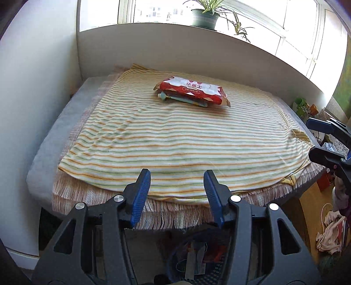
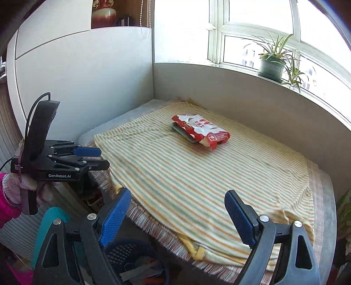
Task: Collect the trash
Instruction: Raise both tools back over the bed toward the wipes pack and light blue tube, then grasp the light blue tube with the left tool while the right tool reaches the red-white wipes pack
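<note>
A red and white snack wrapper (image 1: 193, 90) lies on a striped cloth (image 1: 175, 140) covering the table, on top of a flat teal packet (image 1: 186, 99). It also shows in the right wrist view (image 2: 200, 129), with the teal packet (image 2: 182, 132) under it. My left gripper (image 1: 177, 175) is open and empty at the table's near edge, and shows at the left of the right wrist view (image 2: 102, 157). My right gripper (image 2: 175, 195) is open and empty over the table's near corner. A blue mesh basket (image 2: 129, 250) holding trash sits below the table edge, and shows in the left wrist view (image 1: 188, 258).
A potted plant (image 1: 206, 17) stands on the window sill behind the table. White walls (image 1: 33, 87) close the left side. Clothes (image 1: 331, 232) lie on the floor at the right. A red vase (image 2: 103, 15) stands on a shelf.
</note>
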The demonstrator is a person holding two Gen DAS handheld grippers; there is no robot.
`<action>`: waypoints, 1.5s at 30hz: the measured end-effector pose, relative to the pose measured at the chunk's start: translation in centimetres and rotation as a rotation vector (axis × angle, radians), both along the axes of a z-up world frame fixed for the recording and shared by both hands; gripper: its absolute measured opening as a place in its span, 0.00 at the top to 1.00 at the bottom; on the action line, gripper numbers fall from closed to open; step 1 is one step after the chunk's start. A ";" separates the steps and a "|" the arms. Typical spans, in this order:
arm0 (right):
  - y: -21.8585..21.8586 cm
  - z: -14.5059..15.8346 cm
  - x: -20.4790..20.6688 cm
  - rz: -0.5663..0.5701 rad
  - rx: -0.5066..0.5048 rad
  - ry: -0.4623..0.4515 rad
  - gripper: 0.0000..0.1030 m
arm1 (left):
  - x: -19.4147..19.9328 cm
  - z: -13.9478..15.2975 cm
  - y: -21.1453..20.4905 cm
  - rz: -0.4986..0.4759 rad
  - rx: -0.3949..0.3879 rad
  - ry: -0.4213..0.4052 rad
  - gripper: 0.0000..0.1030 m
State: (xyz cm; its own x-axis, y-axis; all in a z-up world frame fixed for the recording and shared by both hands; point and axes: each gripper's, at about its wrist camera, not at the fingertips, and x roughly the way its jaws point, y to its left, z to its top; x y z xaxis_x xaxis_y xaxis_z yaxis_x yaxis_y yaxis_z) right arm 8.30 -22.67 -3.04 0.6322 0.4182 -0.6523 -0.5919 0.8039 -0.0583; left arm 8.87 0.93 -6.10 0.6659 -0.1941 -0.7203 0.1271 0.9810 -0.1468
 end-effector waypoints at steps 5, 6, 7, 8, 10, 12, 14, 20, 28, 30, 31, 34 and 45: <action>2.0 0.6 4.7 0.009 -0.034 0.006 0.16 | 3.0 0.2 0.5 0.013 -0.004 0.001 0.50; 2.3 0.6 5.6 0.009 -0.046 0.007 0.17 | 3.7 0.2 0.7 0.015 -0.007 0.003 0.50; 2.7 0.4 6.4 0.012 -0.058 0.009 0.18 | 4.2 0.2 1.0 0.020 -0.011 0.006 0.50; 3.2 0.3 7.3 0.015 -0.068 0.012 0.18 | 4.8 0.2 1.2 0.025 -0.015 0.009 0.50; 4.1 -0.3 9.0 0.021 -0.089 0.017 0.19 | 5.8 0.2 1.6 0.031 -0.015 0.012 0.50; 5.1 -0.8 10.6 0.026 -0.115 0.012 0.23 | 6.7 0.0 1.9 0.034 -0.012 0.017 0.50; 6.1 -1.2 12.1 0.031 -0.136 0.013 0.24 | 7.5 -0.2 2.1 0.038 -0.010 0.020 0.50; 9.0 -3.2 16.2 0.039 -0.208 0.020 0.27 | 9.6 -0.9 3.0 0.052 -0.018 0.031 0.50; 10.6 -5.1 19.3 0.023 -0.272 0.023 0.32 | 11.5 -1.5 3.2 0.052 -0.011 0.040 0.50; 10.6 -5.4 19.7 0.016 -0.288 0.017 0.32 | 11.9 -1.6 3.0 0.048 -0.010 0.042 0.50; 10.6 -5.5 19.9 0.013 -0.291 0.018 0.32 | 12.1 -1.7 3.0 0.046 -0.010 0.043 0.50; 10.4 -5.7 20.7 0.006 -0.291 0.027 0.35 | 12.7 -1.9 2.7 0.040 -0.014 0.047 0.50; 8.4 -5.2 23.2 -0.014 -0.172 0.129 0.51 | 15.1 -2.7 1.6 0.005 -0.128 0.091 0.50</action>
